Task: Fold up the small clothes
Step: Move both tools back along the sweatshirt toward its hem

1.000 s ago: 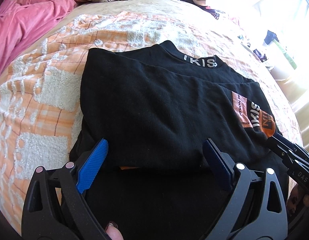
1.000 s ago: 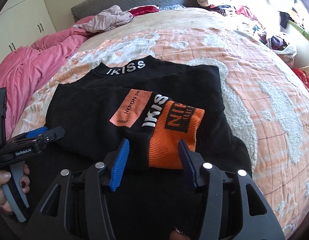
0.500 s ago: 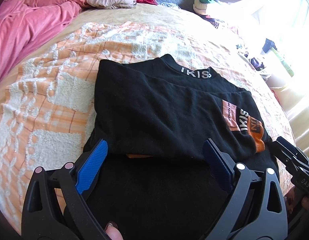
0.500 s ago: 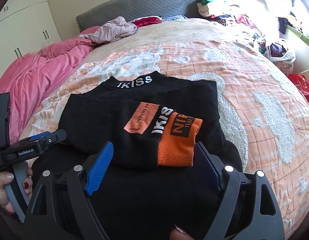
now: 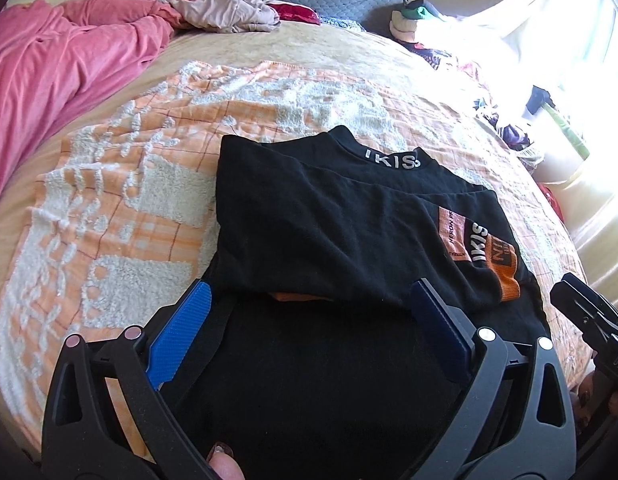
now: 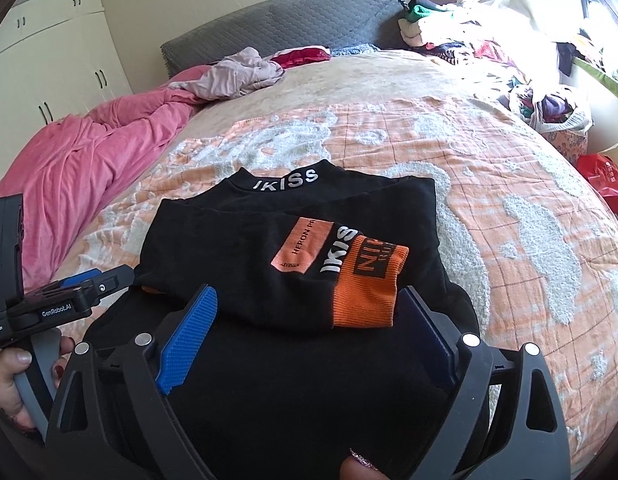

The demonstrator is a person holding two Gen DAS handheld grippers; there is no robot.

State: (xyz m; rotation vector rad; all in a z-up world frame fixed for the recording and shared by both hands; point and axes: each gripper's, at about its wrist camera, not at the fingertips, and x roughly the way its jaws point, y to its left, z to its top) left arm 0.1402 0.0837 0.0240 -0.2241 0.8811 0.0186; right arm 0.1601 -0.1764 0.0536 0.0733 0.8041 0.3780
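A black sweatshirt [image 5: 317,224] with a white "IKISS" collar lies on the bed, its sleeves folded across the body. An orange cuff [image 6: 369,292] lies on top at the right; it also shows in the left wrist view [image 5: 505,276]. My left gripper [image 5: 309,316] is open and empty, over the near hem on the left side. My right gripper [image 6: 309,320] is open and empty, over the near hem just in front of the orange cuff. The left gripper shows at the left edge of the right wrist view [image 6: 69,296].
The sweatshirt rests on an orange and white checked blanket [image 5: 121,208]. A pink duvet [image 6: 77,160] lies at the left, a beige garment [image 6: 241,72] near the grey headboard [image 6: 289,24]. Piles of clothes [image 6: 469,40] and a red bag [image 6: 605,180] sit at the right.
Both grippers have pulled back and up from the sweatshirt. The right gripper's jaws have opened wider. The sleeves lie where they were folded.
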